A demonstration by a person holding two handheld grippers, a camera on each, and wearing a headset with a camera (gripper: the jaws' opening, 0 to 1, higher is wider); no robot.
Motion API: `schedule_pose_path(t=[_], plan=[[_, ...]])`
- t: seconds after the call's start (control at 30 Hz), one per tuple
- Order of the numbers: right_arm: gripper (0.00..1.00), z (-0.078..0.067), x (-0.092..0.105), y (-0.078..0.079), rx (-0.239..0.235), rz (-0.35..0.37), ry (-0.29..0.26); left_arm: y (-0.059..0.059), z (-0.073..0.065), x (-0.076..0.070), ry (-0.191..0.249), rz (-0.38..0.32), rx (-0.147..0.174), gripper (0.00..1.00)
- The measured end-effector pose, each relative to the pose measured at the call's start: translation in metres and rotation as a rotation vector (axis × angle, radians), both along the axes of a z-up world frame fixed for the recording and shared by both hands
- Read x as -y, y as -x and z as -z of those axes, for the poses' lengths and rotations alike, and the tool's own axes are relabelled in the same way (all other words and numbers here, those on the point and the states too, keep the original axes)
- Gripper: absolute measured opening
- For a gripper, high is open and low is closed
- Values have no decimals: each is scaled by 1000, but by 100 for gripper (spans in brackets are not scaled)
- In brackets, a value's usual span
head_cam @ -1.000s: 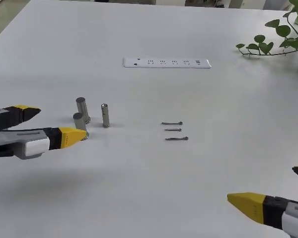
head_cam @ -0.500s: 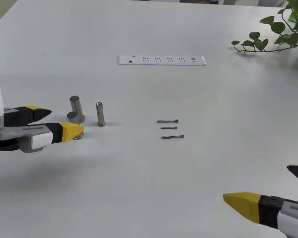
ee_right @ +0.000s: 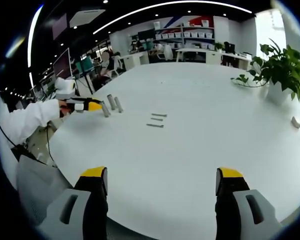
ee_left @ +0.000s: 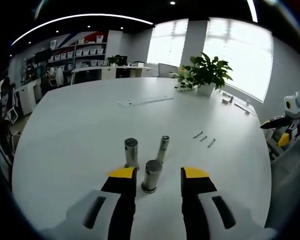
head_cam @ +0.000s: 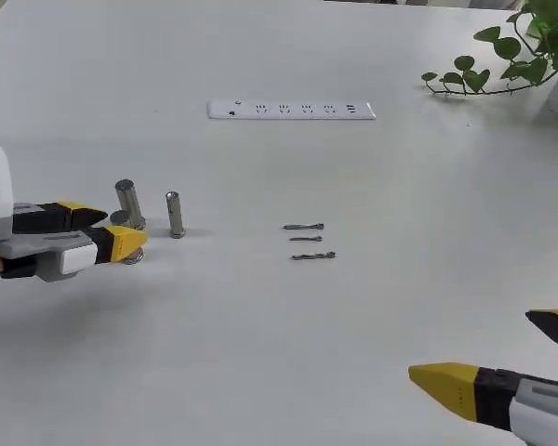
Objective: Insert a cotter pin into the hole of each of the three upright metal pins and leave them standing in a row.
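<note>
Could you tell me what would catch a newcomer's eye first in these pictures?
The left tongs stand open either side of the nearest metal pin, with two more upright just beyond. Three cotter pins lie loose in the middle of the table, and the right tongs hang open, well apart.

Upright metal pins (head_cam: 174, 214), loose cotter pins (head_cam: 305, 239)
</note>
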State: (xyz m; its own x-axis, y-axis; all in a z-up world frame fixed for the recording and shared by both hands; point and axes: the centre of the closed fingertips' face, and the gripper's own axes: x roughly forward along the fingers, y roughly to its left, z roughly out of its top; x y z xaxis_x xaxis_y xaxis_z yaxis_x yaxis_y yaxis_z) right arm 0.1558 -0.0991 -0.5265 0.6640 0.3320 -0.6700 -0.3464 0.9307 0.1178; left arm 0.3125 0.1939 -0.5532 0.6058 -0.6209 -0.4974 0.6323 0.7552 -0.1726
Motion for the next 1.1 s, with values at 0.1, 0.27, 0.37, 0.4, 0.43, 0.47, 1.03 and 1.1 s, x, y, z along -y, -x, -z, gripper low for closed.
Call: schedule_pose_path(t=[0.1, 0.27, 0.37, 0.4, 0.43, 0.47, 1.03, 1.1], plan=[[87, 1, 0, 0, -4, 0, 0, -2, 2, 0, -1, 1, 1, 30], [87, 2, -1, 1, -10, -3, 0, -6, 6, -1, -11, 1, -1, 25], [87, 4, -1, 2, -17, 0, -2, -8, 7, -2, -17, 7, 1, 19], [87, 4, -1, 2, -18, 3, 0, -8, 8, -3, -19, 7, 2, 19], [87, 4, 0, 2, -19, 4, 2, -9, 8, -4, -21, 6, 1, 19], [87, 5, 0, 3, -21, 2, 5, -10, 9, -4, -20, 5, 0, 19], [86, 7, -4, 4, -33, -3, 6, -8, 6, -1, -70, 56, 46, 10], [86, 6, -4, 4, -32, -4, 6, -6, 6, 0, -76, 56, 48, 9]])
